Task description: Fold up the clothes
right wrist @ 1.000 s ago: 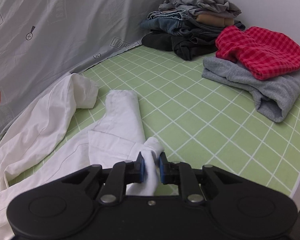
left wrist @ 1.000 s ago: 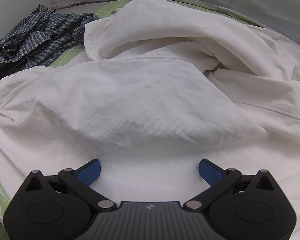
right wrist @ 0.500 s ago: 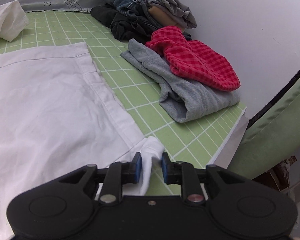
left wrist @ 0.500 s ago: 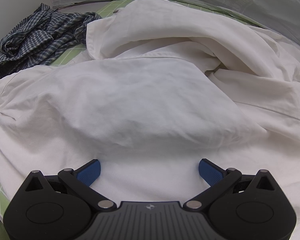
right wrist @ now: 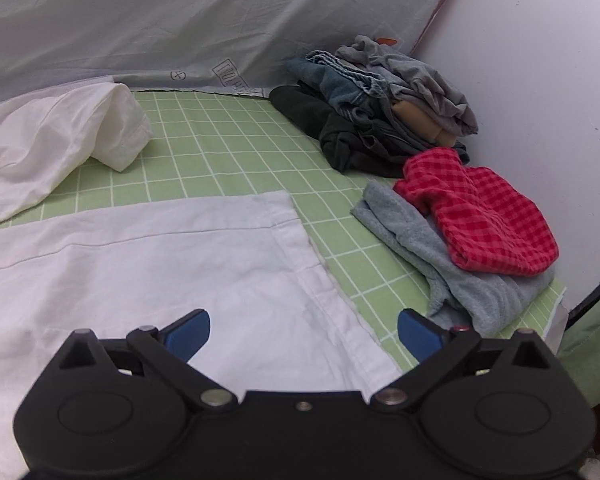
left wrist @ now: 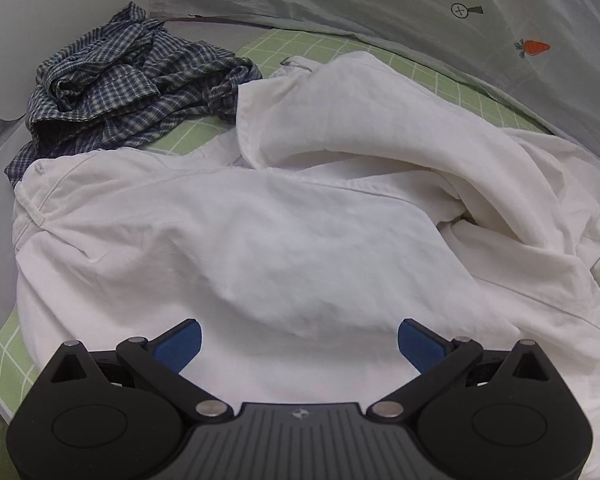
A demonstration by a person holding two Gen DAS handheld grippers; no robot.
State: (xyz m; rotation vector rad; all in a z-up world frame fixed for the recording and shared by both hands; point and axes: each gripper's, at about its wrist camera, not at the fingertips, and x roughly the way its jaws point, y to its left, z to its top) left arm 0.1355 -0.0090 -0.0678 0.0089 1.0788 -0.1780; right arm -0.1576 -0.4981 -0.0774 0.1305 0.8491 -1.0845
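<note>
On the green grid-patterned bed sheet (right wrist: 228,148) the large white cotton shirt (left wrist: 260,248) lies partly spread, hem flat, upper part rumpled, so folding looks unfinished; left tongs (left wrist: 299,344) and right tongs (right wrist: 303,330) both gape, holding nothing.

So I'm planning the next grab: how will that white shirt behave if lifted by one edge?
The white shirt likely hangs limp: it bunches into soft folds. Probably light, thin cloth; its flat hem should drag and crease if pulled.
</note>
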